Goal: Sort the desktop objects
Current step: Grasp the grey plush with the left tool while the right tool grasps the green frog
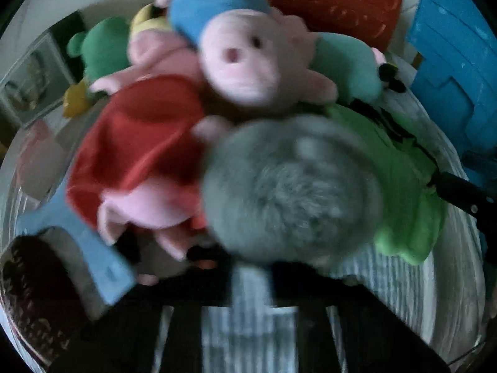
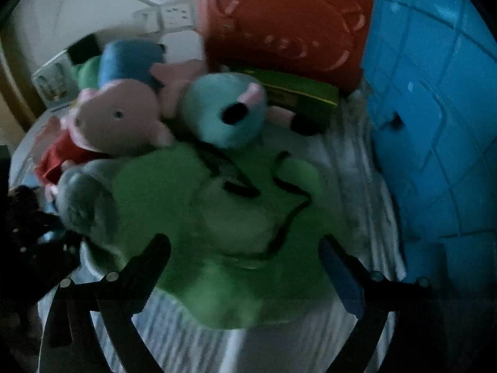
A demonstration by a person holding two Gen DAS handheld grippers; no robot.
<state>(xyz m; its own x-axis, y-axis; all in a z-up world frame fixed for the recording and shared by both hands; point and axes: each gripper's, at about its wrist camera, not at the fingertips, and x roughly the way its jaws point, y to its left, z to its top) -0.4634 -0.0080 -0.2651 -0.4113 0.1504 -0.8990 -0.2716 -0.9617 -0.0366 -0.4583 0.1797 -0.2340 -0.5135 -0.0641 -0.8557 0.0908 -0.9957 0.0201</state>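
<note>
Left gripper [image 1: 251, 283] sits at the bottom of its own view with its jaws drawn nearly together on the lower edge of a grey fuzzy plush [image 1: 289, 192]; blur hides the exact contact, but the toy sits right at the tips. It is round, shaggy and mouse-grey, with no clear long axis from this side.

Right gripper [image 2: 245, 264] stands wide apart, its dark fingers [image 2: 149, 267] on either side of a flat bright green plush [image 2: 217, 223] and not pressing on it. That toy has black stitched lines across it and spreads broadly away from the claw over a pale striped cloth [image 2: 357, 168].

Just left of the left claw's tips lies a pink pig plush in a red dress [image 1: 139, 143]. Beyond the grey toy a second pink pig with a blue cap [image 1: 248, 62] faces the camera, and a teal plush [image 1: 348, 65] lies to its right. Farther back are a red case [image 1: 335, 3] and, on the right, a blue plastic bin [image 1: 453, 62]. In the right wrist view a green box [image 2: 298, 96] lies beyond the teal plush.
</note>
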